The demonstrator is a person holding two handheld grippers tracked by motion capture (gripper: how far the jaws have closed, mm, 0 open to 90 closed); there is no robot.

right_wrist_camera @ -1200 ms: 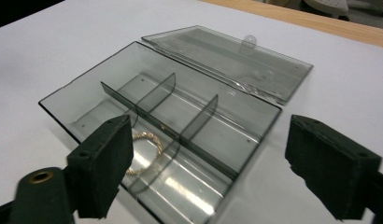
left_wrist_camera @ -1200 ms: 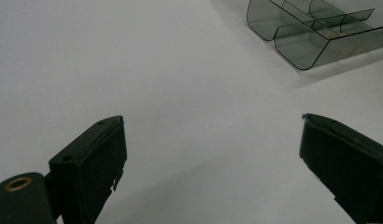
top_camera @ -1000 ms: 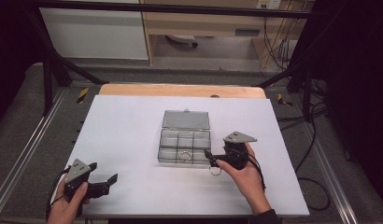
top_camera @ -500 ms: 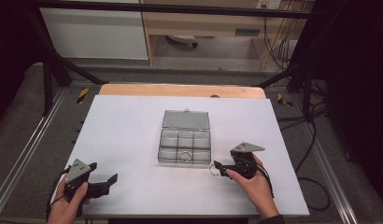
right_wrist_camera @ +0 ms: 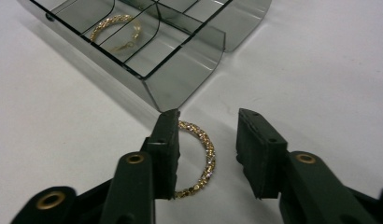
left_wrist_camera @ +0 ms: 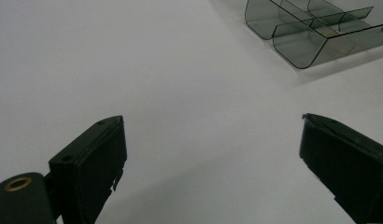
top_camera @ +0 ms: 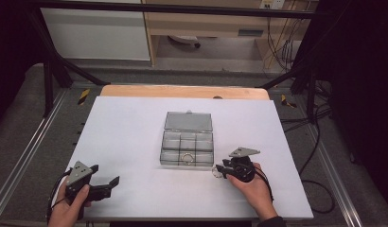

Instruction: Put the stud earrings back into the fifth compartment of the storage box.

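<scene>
A gold chain ring [right_wrist_camera: 209,149] lies flat on the white table just in front of a clear smoky compartment box [top_camera: 187,142]. My right gripper [right_wrist_camera: 207,122] is low over the table and straddles this ring [top_camera: 216,172]. Its jaws have just been closing; one pad touches the ring and the other stands a gap away. A second gold ring [right_wrist_camera: 112,24] rests in a front compartment of the box [right_wrist_camera: 180,79]. My left gripper [top_camera: 109,185] sits open at the near left with nothing between its jaws [left_wrist_camera: 213,140].
The box lid [top_camera: 188,121] lies open at the far side. A corner of the box [left_wrist_camera: 311,46] is at the upper right of the left gripper view. The white table sheet [top_camera: 135,123] ends at a wooden strip [top_camera: 182,91] at the back.
My right hand has moved down and slightly toward the near edge, and its jaws have narrowed around the ring on the table. The left hand has stayed put.
</scene>
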